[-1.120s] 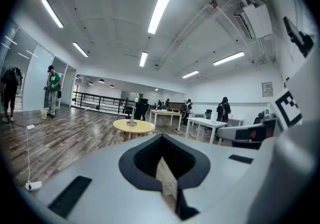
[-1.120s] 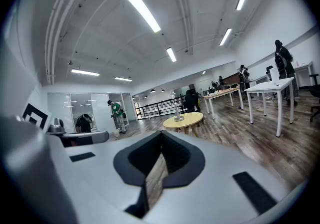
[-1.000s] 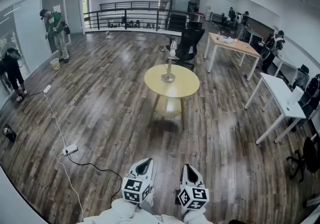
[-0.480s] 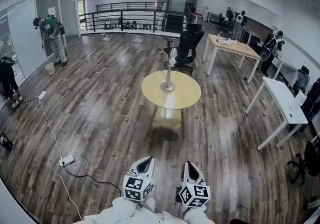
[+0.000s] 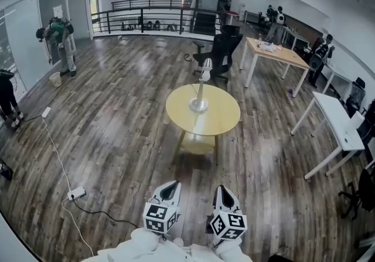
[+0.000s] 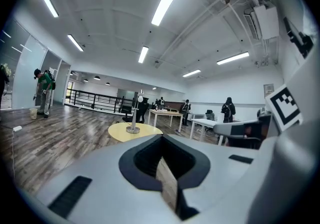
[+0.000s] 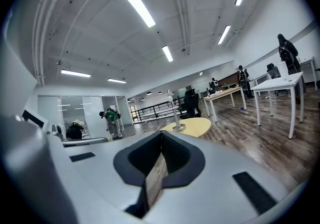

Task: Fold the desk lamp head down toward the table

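on the round yellow table (image 5: pixel 220 121), well ahead of you, the desk lamp (image 5: pixel 202 84) stands upright, head not yet folded. left gripper (image 5: pixel 169 192) and right gripper (image 5: pixel 224 197): both closed, empty, well apart from the lamp. step looks like approach. close in squarely, open 1 gripper before reaching, steady the base, then press the head down slowly.

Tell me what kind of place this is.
Most likely a large open-plan office or lab floor: a wooden work desk and a white desk stand at the right, a black office chair sits mid-room, and a railing runs along the far end.
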The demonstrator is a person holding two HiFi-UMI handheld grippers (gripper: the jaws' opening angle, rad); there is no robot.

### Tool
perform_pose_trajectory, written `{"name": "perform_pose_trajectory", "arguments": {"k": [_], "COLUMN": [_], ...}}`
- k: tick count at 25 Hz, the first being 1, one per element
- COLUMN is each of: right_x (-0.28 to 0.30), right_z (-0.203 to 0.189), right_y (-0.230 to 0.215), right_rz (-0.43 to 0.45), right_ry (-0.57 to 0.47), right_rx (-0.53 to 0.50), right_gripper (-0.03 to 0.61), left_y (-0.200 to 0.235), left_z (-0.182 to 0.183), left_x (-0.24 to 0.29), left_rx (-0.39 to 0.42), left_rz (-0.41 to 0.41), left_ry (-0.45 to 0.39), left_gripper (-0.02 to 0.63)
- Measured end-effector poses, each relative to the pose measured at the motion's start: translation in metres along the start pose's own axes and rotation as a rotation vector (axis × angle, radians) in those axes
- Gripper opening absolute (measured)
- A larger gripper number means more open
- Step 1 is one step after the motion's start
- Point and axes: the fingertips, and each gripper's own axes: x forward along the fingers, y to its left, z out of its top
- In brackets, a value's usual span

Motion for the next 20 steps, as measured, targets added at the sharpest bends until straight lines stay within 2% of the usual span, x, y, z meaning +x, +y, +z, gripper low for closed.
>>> {"name": "perform_pose_trajectory", "arguments": {"k": [5,9,15,20], "right_x": [0.029,0.057,0.115,0.182], "right_z": [-0.004,0.007,0.016,0.036], "right_y": [-0.012,-0.024,-0.042,-0.055], "right_rz": [-0.024,-0.036,-0.025,0.016], "right_ry": [0.032,0.028,0.029,0.023], "right_rx": [0.001,0.001,-0.001,-0.006], "right_gripper": [0.012,0.012,0.012,0.012], "left_y": [0.021,0.027,0.047,0.073], "left_z": [0.001,0.006,0.009,0.026], "left_x": [0.029,0.057,0.110,0.165], "left_rx": [-0.019,-0.023,-0.017,-0.007], "left_rz": [0.001,-0.013,-0.016,0.008], "left_ry": [0.021,0.028,0.042,0.040], "left_gripper": [-0.002,-0.003,-0.002,-0.002]}}
